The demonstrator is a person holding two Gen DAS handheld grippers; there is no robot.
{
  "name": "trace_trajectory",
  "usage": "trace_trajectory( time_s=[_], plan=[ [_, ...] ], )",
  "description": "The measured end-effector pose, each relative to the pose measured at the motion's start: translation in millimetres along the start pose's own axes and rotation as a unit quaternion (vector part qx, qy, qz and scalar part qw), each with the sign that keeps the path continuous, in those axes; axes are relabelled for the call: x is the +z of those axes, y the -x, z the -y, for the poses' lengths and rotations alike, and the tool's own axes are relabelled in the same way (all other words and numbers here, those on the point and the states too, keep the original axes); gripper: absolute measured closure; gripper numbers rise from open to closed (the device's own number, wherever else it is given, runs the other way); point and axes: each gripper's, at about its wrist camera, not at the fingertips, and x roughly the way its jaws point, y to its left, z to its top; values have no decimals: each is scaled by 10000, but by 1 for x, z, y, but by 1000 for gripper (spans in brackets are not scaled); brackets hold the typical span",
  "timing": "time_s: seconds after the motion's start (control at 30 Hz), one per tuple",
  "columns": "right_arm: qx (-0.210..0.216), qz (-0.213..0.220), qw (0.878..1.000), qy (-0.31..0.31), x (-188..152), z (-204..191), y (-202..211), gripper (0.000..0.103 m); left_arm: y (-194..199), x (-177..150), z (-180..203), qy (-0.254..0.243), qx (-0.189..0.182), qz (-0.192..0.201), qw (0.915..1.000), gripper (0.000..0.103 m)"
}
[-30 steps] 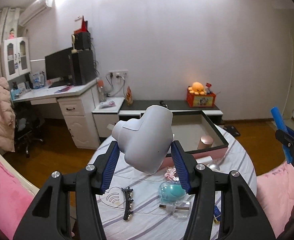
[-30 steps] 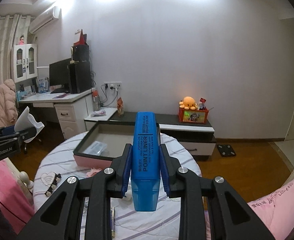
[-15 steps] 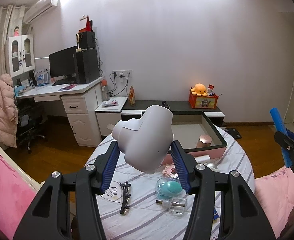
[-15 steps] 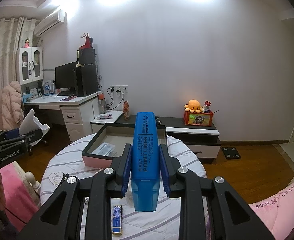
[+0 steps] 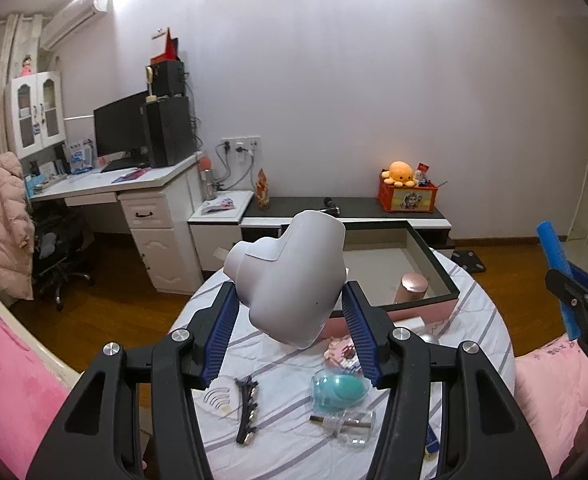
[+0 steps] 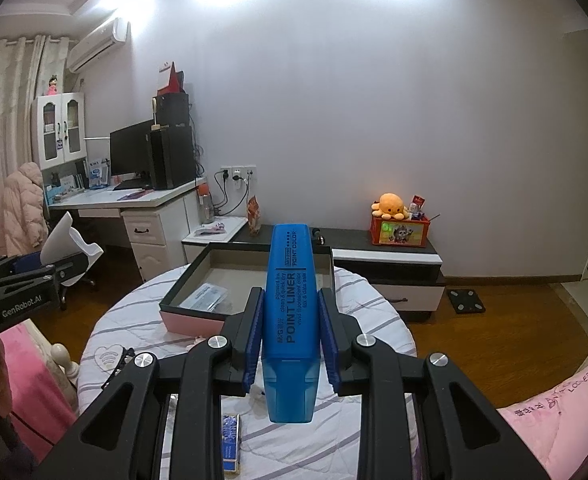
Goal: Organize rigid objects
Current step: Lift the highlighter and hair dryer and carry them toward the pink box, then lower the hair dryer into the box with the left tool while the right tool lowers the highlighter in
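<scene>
My left gripper (image 5: 290, 320) is shut on a white plastic device (image 5: 290, 276) with a wide round opening, held above the round table (image 5: 481, 320). My right gripper (image 6: 291, 320) is shut on a blue highlighter (image 6: 292, 312) that points away from me, over the same table (image 6: 377, 320). Behind both stands an open box (image 5: 433, 264) with black rims and pink sides (image 6: 190, 320); a rose-gold cylinder (image 5: 411, 286) and a flat packet (image 6: 208, 296) lie inside it. Each gripper shows at the edge of the other's view: the left gripper (image 6: 58, 276), the right gripper (image 5: 569, 300).
On the striped cloth lie a teal sponge in a clear case (image 5: 339, 388), a clear bottle (image 5: 345, 424), a black hair clip (image 5: 248, 408), a heart-shaped card (image 5: 220, 398), pink wrappers (image 5: 343, 354) and a small blue packet (image 6: 230, 444). Pink bedding (image 5: 10, 400) flanks the table.
Both views have tilted upward a little, so the table and box sit lower in the frames. The grips on the white device and the highlighter are unchanged.
</scene>
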Motion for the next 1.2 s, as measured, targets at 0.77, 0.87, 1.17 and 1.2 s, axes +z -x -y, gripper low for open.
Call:
trace_trajectory(
  time_s=[0.77,0.87,1.17,1.2],
  plan=[
    [203,-1078,9939,133,48,16,-210,76,-221,77,46,-802,-118,-1265,9886,48],
    [199,-1257,9918,113,47,18,-235,76,-249,75,51,-826,-174,-1520,9848,48],
    [225,-1779,9836,219,40,19,-292,76,-301,66,53,-767,-142,-2047,9757,52],
    [234,-1794,9833,201,38,20,-294,76,-302,66,53,-783,-93,-2005,9765,51]
  ],
)
